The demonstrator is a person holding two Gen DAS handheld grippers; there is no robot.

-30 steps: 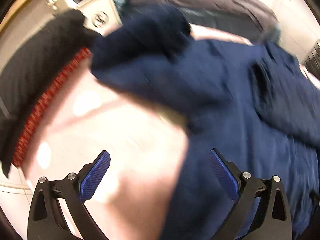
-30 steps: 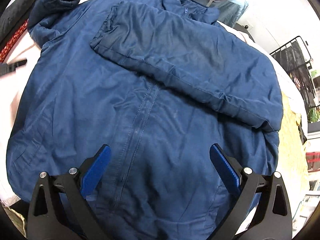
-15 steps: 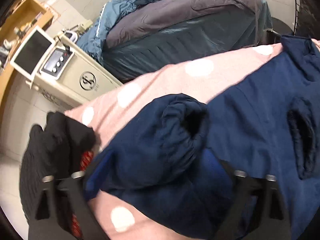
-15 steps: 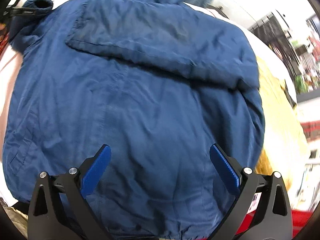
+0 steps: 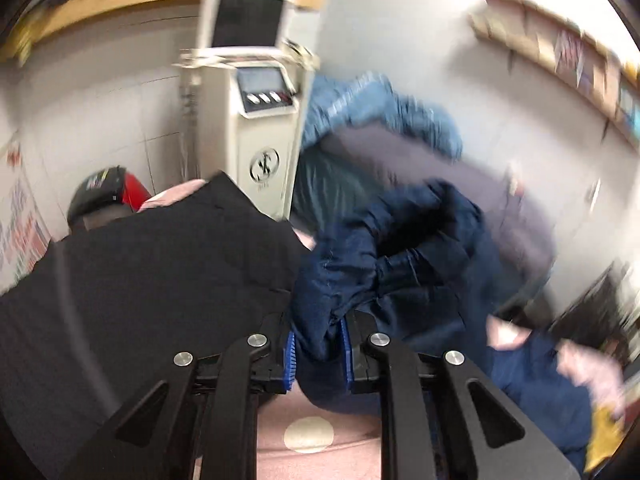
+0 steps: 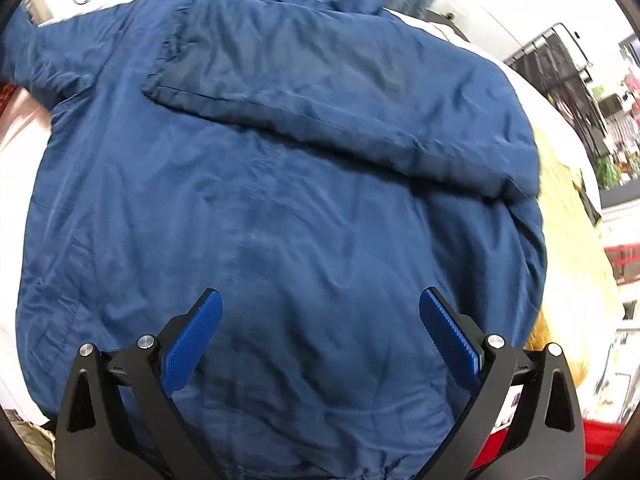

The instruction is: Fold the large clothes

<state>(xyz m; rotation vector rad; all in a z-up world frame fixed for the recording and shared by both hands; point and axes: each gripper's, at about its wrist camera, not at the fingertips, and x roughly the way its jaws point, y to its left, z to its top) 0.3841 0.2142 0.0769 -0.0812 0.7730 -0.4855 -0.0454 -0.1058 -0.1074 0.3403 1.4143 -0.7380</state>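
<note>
Left wrist view smeared by motion blur, right wrist view sharper, both fisheye-bent with dark corners and blown-out whites

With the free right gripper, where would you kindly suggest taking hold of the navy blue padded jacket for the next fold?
Probably the navy blue padded jacket's bottom hem, approached from the near edge: it lies flat just below the open right gripper, unobstructed, opposite the collar.

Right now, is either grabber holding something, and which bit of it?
The left gripper is shut on the blue jacket, pinching the bunched cuff end of its sleeve. The right gripper is open above the jacket, holding nothing.
</note>
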